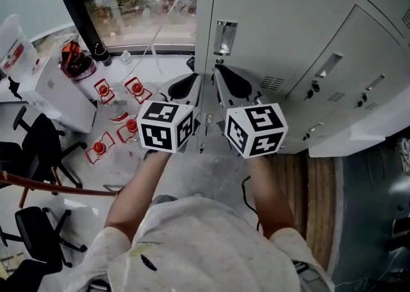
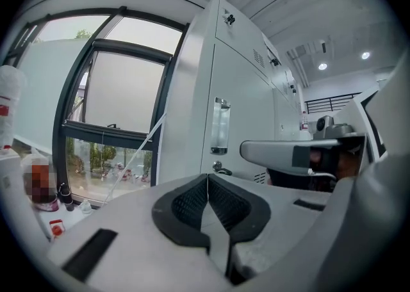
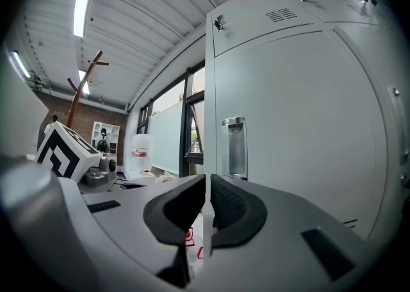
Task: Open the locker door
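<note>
The grey locker door [image 1: 275, 22] stands closed, and a chrome recessed handle [image 1: 225, 38] sits near its left edge. A small lock knob [image 1: 220, 61] is just below the handle. My left gripper [image 1: 197, 79] and right gripper [image 1: 216, 70] are side by side in front of the door, just short of the handle and apart from it. The left gripper view has the handle [image 2: 220, 126] straight ahead above my shut left gripper [image 2: 207, 185], which holds nothing. The right gripper view shows the handle [image 3: 235, 148] just right of my shut, empty right gripper [image 3: 207, 188].
More closed lockers [image 1: 359, 73] run off to the right. A window [image 1: 141, 15] lies to the left of the lockers, with a white table [image 1: 57, 92], red-capped items [image 1: 102, 89] and black chairs [image 1: 38, 143] below it. Wooden floor [image 1: 314, 201] lies under the lockers.
</note>
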The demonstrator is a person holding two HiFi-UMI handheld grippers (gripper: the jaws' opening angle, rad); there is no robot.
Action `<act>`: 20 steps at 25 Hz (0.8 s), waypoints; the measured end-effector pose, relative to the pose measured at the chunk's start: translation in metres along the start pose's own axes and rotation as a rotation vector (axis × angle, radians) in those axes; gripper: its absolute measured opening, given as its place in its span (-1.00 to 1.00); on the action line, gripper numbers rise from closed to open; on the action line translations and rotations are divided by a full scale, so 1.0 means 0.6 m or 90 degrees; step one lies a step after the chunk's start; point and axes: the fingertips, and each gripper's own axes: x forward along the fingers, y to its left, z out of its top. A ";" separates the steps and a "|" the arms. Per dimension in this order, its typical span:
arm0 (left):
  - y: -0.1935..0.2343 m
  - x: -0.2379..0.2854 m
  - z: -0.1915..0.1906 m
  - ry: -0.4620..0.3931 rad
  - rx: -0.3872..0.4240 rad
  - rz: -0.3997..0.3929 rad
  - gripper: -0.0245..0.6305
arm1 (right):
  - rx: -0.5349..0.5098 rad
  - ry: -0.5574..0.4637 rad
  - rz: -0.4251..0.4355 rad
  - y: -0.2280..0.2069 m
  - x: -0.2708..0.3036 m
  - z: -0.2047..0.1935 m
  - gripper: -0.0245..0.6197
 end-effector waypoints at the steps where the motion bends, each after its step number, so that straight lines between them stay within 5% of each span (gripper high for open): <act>1: 0.003 0.002 0.002 -0.002 -0.001 0.000 -0.90 | -0.001 -0.001 -0.001 -0.002 0.004 0.002 -0.91; 9: 0.037 0.018 0.019 -0.010 -0.007 -0.021 -0.90 | -0.013 -0.005 -0.036 -0.014 0.035 0.019 -0.90; 12: 0.046 0.021 0.028 -0.013 -0.003 -0.037 -0.90 | -0.016 -0.003 -0.049 -0.014 0.047 0.024 -0.70; 20: 0.062 0.029 0.034 -0.004 0.014 -0.097 -0.90 | -0.017 -0.009 -0.111 -0.024 0.072 0.035 -0.61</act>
